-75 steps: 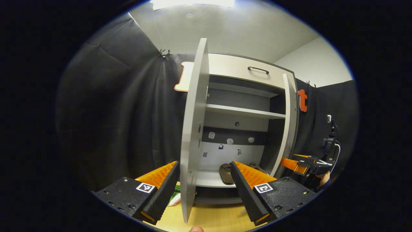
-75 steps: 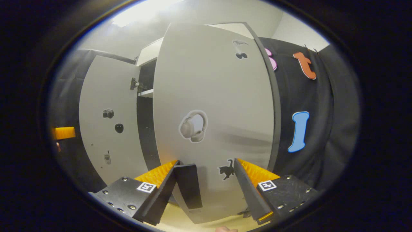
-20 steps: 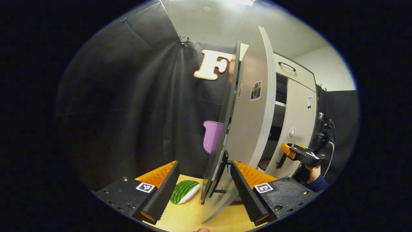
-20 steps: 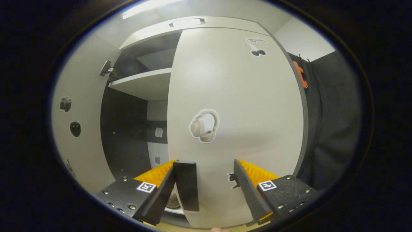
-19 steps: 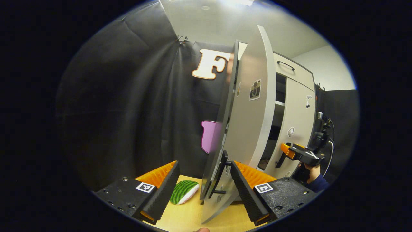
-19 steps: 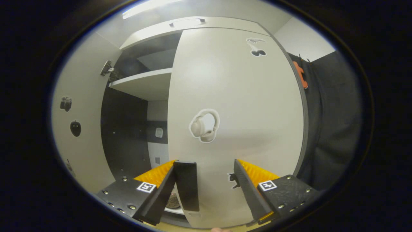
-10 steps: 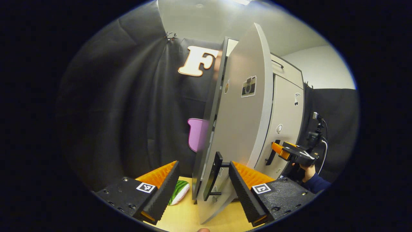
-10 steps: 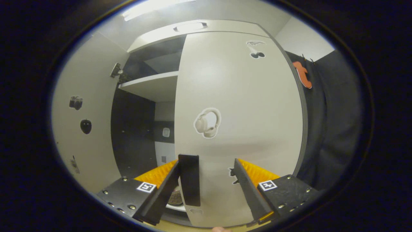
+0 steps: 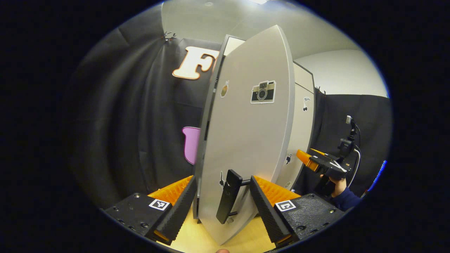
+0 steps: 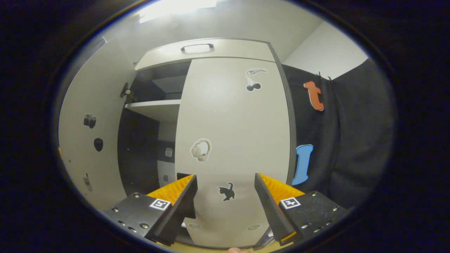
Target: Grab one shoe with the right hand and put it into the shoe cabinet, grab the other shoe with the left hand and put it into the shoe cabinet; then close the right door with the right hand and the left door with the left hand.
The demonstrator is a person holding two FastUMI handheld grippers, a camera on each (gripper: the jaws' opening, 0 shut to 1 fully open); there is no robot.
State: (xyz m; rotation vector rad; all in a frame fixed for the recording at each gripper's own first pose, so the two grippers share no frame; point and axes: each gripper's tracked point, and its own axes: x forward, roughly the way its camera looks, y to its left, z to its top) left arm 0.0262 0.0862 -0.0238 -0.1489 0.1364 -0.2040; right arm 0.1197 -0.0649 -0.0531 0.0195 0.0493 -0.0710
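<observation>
The shoe cabinet's left door point(image 9: 246, 140), with a camera sticker, stands partly open and angled across the left gripper view. Its black handle point(image 9: 227, 196) sits between the fingers of my left gripper point(image 9: 222, 181), which is open and not pressing on it. In the right gripper view the right door point(image 10: 232, 140) lies flush against the cabinet, and the left door point(image 10: 91, 133) stands open at the left. My right gripper point(image 10: 225, 177) is open, a short way in front of the right door. It also appears as the right gripper point(image 9: 316, 161) farther off, held by a hand point(image 9: 338, 186).
Between the two doors a dark gap shows the cabinet's upper shelf point(image 10: 154, 109). A drawer with a black handle point(image 10: 196, 47) tops the cabinet. Black cloth walls stand on both sides. The cabinet rests on a light wooden surface point(image 9: 190, 240).
The left door has swung further toward the cabinet with my left gripper following its handle. The right gripper has drawn back from the right door; that door's handle no longer sits between its fingers.
</observation>
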